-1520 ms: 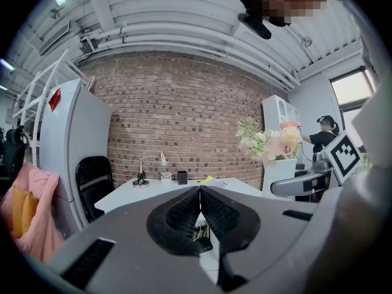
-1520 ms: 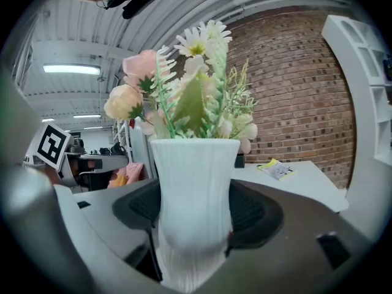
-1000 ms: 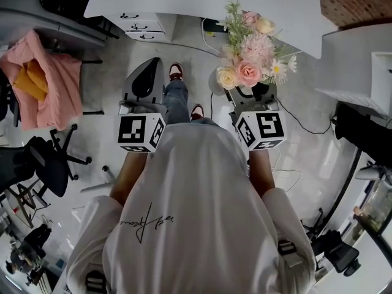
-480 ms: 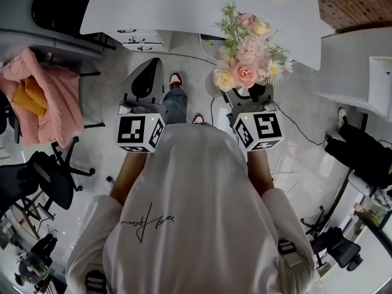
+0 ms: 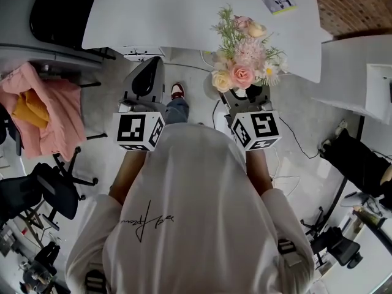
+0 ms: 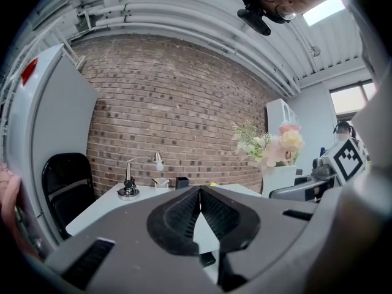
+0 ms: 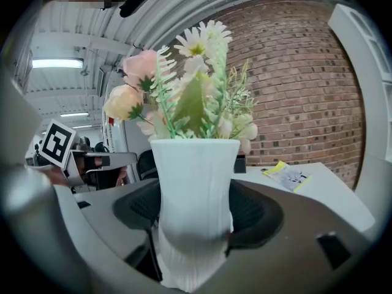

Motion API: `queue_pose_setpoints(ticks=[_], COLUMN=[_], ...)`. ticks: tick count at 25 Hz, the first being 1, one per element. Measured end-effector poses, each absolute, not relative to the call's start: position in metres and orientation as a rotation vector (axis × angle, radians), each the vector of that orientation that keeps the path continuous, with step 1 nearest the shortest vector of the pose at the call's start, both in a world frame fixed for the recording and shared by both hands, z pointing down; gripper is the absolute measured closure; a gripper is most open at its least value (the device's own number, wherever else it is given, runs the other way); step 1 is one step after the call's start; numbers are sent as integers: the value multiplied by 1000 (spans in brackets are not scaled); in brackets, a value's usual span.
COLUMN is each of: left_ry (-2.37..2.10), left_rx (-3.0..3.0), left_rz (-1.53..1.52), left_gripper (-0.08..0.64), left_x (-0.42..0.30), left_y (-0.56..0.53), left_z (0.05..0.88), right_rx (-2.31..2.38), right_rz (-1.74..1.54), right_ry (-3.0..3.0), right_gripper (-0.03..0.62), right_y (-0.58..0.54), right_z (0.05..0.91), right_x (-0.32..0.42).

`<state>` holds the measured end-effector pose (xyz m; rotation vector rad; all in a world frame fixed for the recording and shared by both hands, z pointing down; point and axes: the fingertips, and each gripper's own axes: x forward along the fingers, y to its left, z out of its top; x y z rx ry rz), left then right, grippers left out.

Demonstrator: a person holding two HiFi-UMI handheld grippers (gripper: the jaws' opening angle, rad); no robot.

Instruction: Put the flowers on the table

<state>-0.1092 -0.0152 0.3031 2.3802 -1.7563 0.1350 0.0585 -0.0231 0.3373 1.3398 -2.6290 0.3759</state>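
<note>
Clamping the white vase (image 7: 195,176) of flowers (image 5: 242,51) upright in the right gripper (image 7: 196,228), near the table (image 5: 171,11) edge; holding the left gripper (image 6: 199,208) pressed closed and empty.

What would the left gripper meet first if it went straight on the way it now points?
The left gripper, jaws shut, would probably meet the white table first, with nothing in between; if it passes above the tabletop, the brick wall is next. Depth is unclear.
</note>
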Motion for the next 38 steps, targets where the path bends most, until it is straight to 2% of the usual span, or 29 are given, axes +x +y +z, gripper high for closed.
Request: queue_pose_setpoints(ticks=[16, 38], left_ry=[-1693, -1603], left_rx=[2419, 2459], left_rz=[65, 86], left_gripper=[555, 555], left_x=[-174, -194], left_y=[-88, -135], left_z=[297, 312], right_rx=[1364, 1410], right_rz=[337, 287], right_ry=[-2600, -2628], right_gripper=[253, 253], right_y=[-92, -168], right_z=[326, 317], right_x=[-11, -44])
